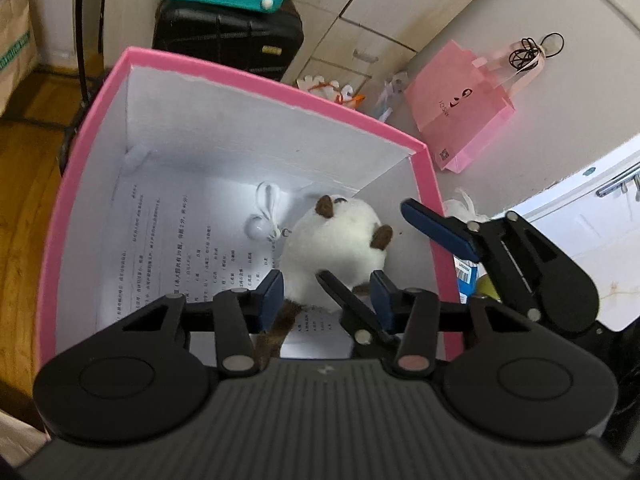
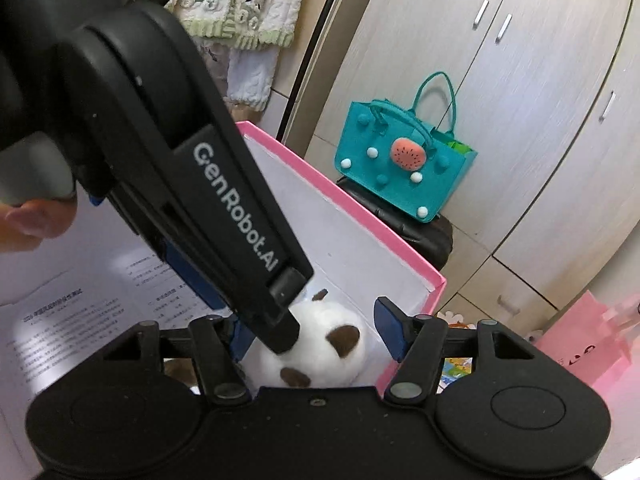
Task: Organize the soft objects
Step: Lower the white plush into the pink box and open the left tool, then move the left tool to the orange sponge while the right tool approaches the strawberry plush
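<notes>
A white plush cat [image 1: 334, 248] with brown ears and tail lies inside a pink box [image 1: 256, 80], on printed paper near the right wall. My left gripper [image 1: 328, 292] hangs over the box, open, its blue pads on either side of the plush's lower end. My right gripper [image 2: 316, 332] is open too, just above the plush [image 2: 324, 344] at the box's pink corner [image 2: 436, 280]. It shows in the left wrist view [image 1: 440, 236] over the right wall. The left gripper's body [image 2: 208, 184] crosses the right wrist view.
A white keyring strap [image 1: 266, 216] lies on the paper beside the plush. A teal felt bag [image 2: 400, 168] stands on a black suitcase [image 2: 404, 232] behind the box. A pink paper bag [image 1: 464, 112] and small toys [image 1: 336, 88] lie on the floor by the wardrobe.
</notes>
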`<state>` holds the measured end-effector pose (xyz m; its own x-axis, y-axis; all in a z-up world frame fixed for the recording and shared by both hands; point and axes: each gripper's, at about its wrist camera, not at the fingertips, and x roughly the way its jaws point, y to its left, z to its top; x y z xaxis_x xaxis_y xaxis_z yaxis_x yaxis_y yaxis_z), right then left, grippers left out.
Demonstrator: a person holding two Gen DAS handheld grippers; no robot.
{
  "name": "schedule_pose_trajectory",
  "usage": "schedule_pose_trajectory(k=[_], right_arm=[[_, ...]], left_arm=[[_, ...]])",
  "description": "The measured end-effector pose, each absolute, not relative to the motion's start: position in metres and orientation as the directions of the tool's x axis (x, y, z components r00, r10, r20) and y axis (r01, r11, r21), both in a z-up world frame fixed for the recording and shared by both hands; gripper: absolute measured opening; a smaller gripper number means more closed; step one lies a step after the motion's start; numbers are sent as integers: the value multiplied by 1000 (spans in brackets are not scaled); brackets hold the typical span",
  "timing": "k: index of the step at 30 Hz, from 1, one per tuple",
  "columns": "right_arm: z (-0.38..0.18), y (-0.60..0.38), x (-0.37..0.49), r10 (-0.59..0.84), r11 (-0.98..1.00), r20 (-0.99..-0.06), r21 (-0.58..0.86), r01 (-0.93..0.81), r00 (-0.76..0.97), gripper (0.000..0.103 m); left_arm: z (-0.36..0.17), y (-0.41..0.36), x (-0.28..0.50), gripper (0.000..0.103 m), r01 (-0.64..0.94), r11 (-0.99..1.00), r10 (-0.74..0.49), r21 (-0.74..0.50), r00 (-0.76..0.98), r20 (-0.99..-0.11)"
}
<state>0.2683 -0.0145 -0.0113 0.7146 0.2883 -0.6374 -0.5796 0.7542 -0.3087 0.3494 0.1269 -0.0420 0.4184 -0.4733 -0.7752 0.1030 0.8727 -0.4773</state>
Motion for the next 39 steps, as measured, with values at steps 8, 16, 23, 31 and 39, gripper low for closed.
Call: schedule_pose_trajectory(k=[8,16,23,31,39], right_arm=[[26,-57,218,369,782,-580,-229,-580,726,68],[66,-100,197,454,802,-603,-44,-596,656,68],[91,-119,170,538,783,-566,61,-619,625,68],[115,-151,124,539,794,-556,84,-602,633,68],[99,-183,70,488,826,-548,38,-563,679,68]], left_arm=[[8,129,293,55,195,942,-336,-275,607,-721],[49,119,232,62,285,944,-319,-165,672,-669],[84,103,193,64,339,926,-360,-167,654,-666],[95,89,140,71,414,897,-409,-157,641,-650],[83,69,101,73,461,885,-373,-70,609,-700]])
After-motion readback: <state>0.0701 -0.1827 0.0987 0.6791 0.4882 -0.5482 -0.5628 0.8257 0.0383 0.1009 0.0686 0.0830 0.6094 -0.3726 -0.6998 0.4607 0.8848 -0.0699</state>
